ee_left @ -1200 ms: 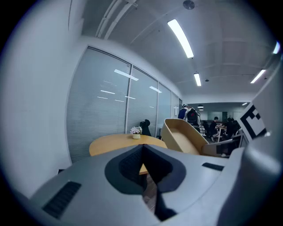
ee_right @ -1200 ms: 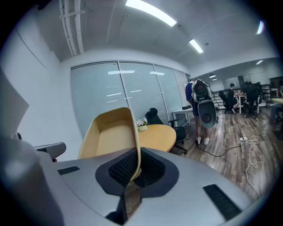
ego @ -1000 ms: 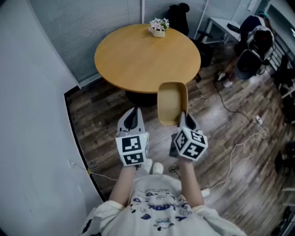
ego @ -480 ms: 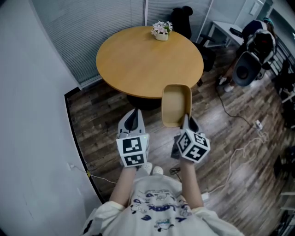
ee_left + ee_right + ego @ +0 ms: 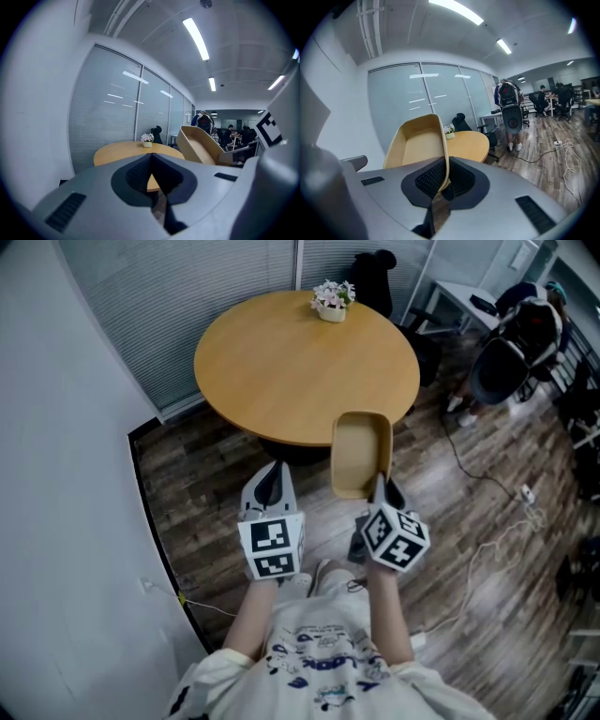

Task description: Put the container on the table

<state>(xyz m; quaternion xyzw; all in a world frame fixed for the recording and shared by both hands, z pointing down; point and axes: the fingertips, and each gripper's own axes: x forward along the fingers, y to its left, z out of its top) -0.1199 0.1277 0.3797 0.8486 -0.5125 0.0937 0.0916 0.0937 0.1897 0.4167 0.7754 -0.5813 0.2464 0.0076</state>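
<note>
Right tool clenched on container wall | left tool closed, holding nothing

Round table: open top ahead of right gripper with clamped container. Flower pot at far edge, only obstacle.

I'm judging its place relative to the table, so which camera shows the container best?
Head view: it shows the whole container from above, held by the right gripper at the round table's near edge. The right gripper view shows its wall pinched between the jaws; the left gripper view shows it tilted, from the side.
</note>
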